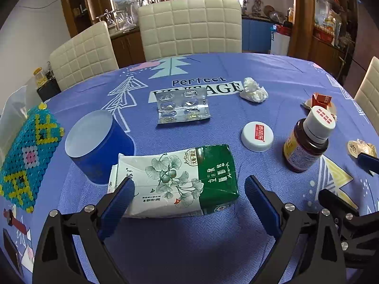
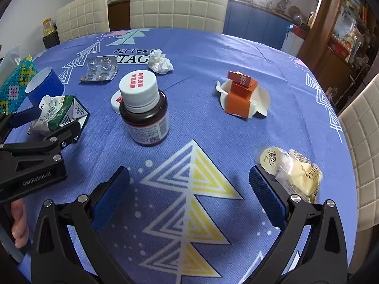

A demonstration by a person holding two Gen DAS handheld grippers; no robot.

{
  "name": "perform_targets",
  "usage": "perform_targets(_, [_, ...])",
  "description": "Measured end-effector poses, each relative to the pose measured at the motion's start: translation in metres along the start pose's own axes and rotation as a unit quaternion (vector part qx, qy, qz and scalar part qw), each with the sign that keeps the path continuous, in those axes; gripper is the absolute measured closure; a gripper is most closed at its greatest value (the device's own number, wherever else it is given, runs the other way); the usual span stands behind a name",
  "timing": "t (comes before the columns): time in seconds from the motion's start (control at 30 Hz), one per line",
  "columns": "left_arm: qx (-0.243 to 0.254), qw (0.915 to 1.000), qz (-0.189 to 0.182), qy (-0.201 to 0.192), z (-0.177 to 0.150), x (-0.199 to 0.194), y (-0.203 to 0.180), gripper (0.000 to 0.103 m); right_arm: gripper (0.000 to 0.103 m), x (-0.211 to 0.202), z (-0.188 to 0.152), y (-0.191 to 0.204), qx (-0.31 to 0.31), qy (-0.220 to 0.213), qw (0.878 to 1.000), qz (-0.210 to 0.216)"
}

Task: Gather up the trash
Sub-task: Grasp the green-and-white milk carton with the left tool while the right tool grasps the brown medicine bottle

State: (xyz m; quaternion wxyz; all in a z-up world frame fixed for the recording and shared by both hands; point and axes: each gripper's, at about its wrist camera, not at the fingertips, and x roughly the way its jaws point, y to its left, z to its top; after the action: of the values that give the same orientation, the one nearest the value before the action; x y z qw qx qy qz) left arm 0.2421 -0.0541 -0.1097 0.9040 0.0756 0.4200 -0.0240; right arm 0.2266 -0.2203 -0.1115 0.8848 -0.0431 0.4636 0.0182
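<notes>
Left claw (image 1: pixel 189 189) is spread wide, grasping nothing, its blue pads set either side of the crushed carton (image 1: pixel 175 179) lying flat on the table (image 1: pixel 189 248); the left pad appears to touch the carton's white end, the right pad stands clear of the green end. Right claw (image 2: pixel 189 182) is likewise released and empty, hovering over bare cloth, with the wrapper (image 2: pixel 291 172) just beside its right pad. Other trash remains on the table: tissue (image 1: pixel 254 91), blister pack (image 1: pixel 182 106), loose cap (image 1: pixel 257 136) and the torn orange box (image 2: pixel 240 94) on its plate (image 2: pixel 263 99). Risks, as judged: the carton is soft and already collapsed, so closing across its length could buckle it and let it slip free. The cup (image 1: pixel 99 146) stands near the carton's left end and the bottle (image 1: pixel 308 142) to the right; a wide sweep could topple either. No bin is visible in either view.
</notes>
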Motion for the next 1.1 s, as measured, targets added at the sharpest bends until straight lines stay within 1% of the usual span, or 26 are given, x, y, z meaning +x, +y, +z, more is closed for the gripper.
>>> perform_targets(0.03, [0.003, 0.9999, 0.014, -0.006, -0.002, -0.002, 0.000, 0.024, 0.004, 0.001, 0.002, 0.004, -0.008, -0.004, 1.000, -0.002])
perform_targets(0.1, [0.010, 0.9998, 0.007, -0.013, -0.005, -0.008, 0.000, 0.033, 0.008, 0.003, 0.005, 0.013, -0.024, -0.010, 1.000, 0.000])
perform_targets(0.17, [0.022, 0.9994, 0.006, -0.026, -0.006, -0.019, -0.001, 0.053, 0.014, 0.005, 0.010, 0.023, -0.036, -0.012, 0.999, 0.008])
perform_targets(0.23, [0.025, 0.9991, 0.008, -0.033, -0.006, -0.029, 0.002, 0.061, 0.020, 0.009, 0.014, 0.029, -0.040, -0.016, 0.999, 0.011])
perform_targets(0.27, [0.024, 0.9991, 0.005, -0.034, -0.006, -0.032, 0.004, 0.065, 0.023, 0.012, 0.018, 0.033, -0.042, -0.016, 0.999, 0.019])
perform_targets(0.3, [0.023, 0.9992, 0.002, -0.034, -0.006, -0.034, 0.007, 0.067, 0.026, 0.015, 0.020, 0.035, -0.042, -0.017, 0.999, 0.024])
perform_targets(0.33, [0.020, 0.9992, -0.002, -0.034, -0.006, -0.037, 0.010, 0.070, 0.035, 0.018, 0.022, 0.037, -0.042, -0.016, 0.999, 0.026])
perform_targets(0.37, [0.017, 0.9993, -0.006, -0.034, -0.006, -0.037, 0.013, 0.073, 0.047, 0.023, 0.024, 0.040, -0.043, -0.009, 0.999, 0.028])
perform_targets(0.43, [0.009, 0.9994, -0.013, -0.030, -0.006, -0.038, 0.019, 0.078, 0.057, 0.025, 0.026, 0.041, -0.037, -0.010, 0.998, 0.041])
perform_targets(0.53, [0.001, 0.9992, -0.014, -0.037, -0.010, -0.047, 0.028, 0.082, 0.057, 0.017, 0.019, 0.051, -0.056, -0.022, 0.998, 0.028])
perform_targets(0.63, [-0.006, 0.9986, -0.020, -0.048, -0.014, -0.061, 0.035, 0.088, 0.057, 0.003, 0.009, 0.058, -0.079, -0.034, 0.996, 0.017])
perform_targets(0.8, [-0.021, 0.9976, -0.040, -0.053, -0.021, -0.083, 0.046, 0.090, 0.057, -0.022, -0.008, 0.057, -0.088, -0.044, 0.995, 0.016])
perform_targets(0.87, [-0.026, 0.9968, -0.056, -0.051, -0.025, -0.091, 0.047, 0.090, 0.057, -0.033, -0.014, 0.054, -0.085, -0.047, 0.995, 0.018])
perform_targets(0.97, [-0.019, 0.9963, -0.064, -0.053, -0.032, -0.102, 0.037, 0.090, 0.057, -0.055, -0.029, 0.047, -0.079, -0.057, 0.995, 0.019])
perform_targets(1.1, [0.002, 0.9949, -0.078, -0.064, -0.041, -0.122, 0.010, 0.091, 0.057, -0.080, -0.052, 0.028, -0.059, -0.061, 0.996, 0.015])
